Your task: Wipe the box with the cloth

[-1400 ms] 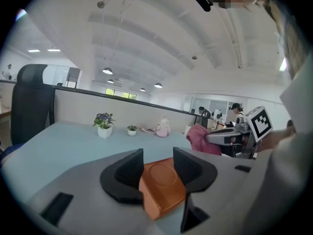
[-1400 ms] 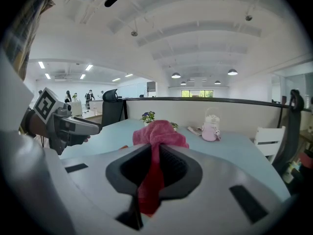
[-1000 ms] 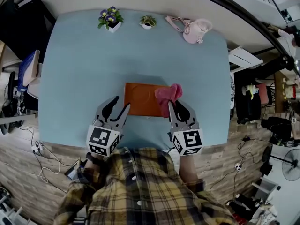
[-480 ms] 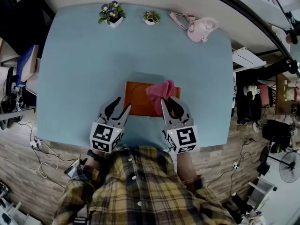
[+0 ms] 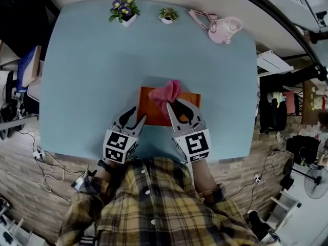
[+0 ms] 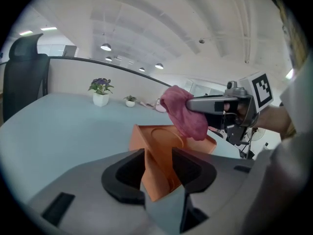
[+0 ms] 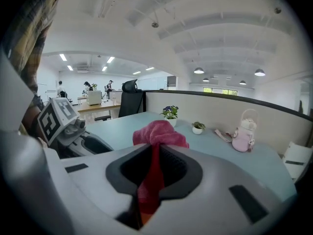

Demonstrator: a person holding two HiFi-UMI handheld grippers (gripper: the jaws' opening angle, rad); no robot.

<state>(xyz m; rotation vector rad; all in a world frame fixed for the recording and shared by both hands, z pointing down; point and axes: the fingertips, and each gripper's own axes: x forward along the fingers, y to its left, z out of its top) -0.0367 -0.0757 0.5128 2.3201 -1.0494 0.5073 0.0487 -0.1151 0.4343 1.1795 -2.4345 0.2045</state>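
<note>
Lying by the near edge of the tabletop, the orange box is flanked at its near left corner by the closing fingers of the left gripper; the pink cloth is held clenched over it by the right gripper.

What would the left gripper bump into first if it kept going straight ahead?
The orange box. Its near corner sits between the closing jaws of the left gripper, not pinched yet as far as I can tell, so going straight would most likely push right into the box.
</note>
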